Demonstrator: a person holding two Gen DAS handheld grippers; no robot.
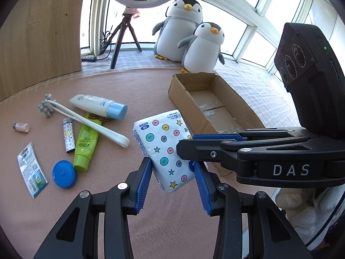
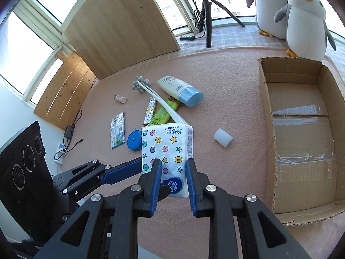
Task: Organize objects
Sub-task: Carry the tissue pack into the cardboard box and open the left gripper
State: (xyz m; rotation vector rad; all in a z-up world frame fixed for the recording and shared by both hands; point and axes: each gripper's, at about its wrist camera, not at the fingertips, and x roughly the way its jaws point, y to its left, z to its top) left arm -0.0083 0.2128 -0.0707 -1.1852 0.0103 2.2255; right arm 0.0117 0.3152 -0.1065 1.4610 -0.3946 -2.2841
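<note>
The white soft tissue pack printed with coloured buttons and stars (image 2: 167,151) sits low in the middle of both views, off the pink carpeted surface (image 2: 226,108) and caught between both tools at once. That double hold looks like the main risk: if the two tools pull in different directions, or one lets go late, the soft pack could twist, crumple or slip out and drop among the small things at the left (the blue round lidded tin (image 1: 64,174) and the green squeeze tube (image 1: 86,142) lie just beside it). A second risk is the carry to the open brown cardboard box (image 2: 301,133) at the right of the right wrist view: its near wall stands up, and a low swing would catch the pack on that edge. The small white cylinder (image 2: 223,137) lies on the carpet between pack and box and could be knocked.

The left tool (image 1: 173,168) reaches up from the bottom of its frame, its blue pads pinching the pack's lower end across its width. The right tool (image 2: 172,168) comes in from the right in the left wrist view, lying nearly level, and is pressed onto the pack's near end across its thin sides. A white-gloved hand (image 1: 306,213) shows at the lower right of the left wrist view.
</note>
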